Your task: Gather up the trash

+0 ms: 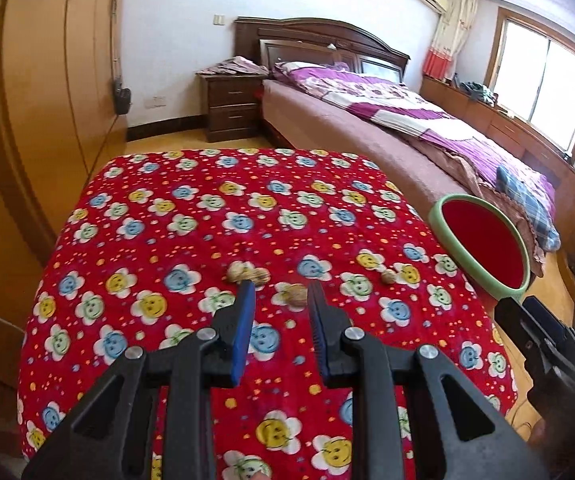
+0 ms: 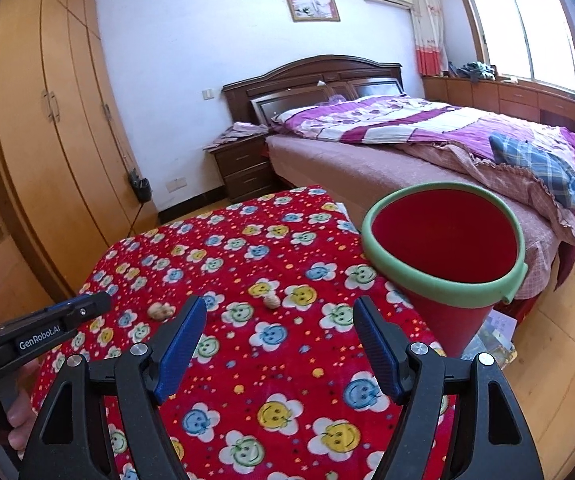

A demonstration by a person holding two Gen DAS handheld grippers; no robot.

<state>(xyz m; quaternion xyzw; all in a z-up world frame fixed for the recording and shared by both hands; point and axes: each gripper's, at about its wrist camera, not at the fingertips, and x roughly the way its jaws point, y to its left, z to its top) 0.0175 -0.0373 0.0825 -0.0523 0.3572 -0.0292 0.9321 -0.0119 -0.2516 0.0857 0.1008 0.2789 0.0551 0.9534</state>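
Here the left gripper (image 1: 281, 294) hangs partly parted and empty, walnut shells (image 1: 247, 273) just ahead; the right gripper (image 2: 279, 314) gapes empty, red bucket (image 2: 447, 240) ahead-right.

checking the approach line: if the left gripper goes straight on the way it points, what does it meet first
Probably the walnut shell on the red flowered cloth, just beyond the left gripper; its open jaws hold nothing. Depth is unclear.
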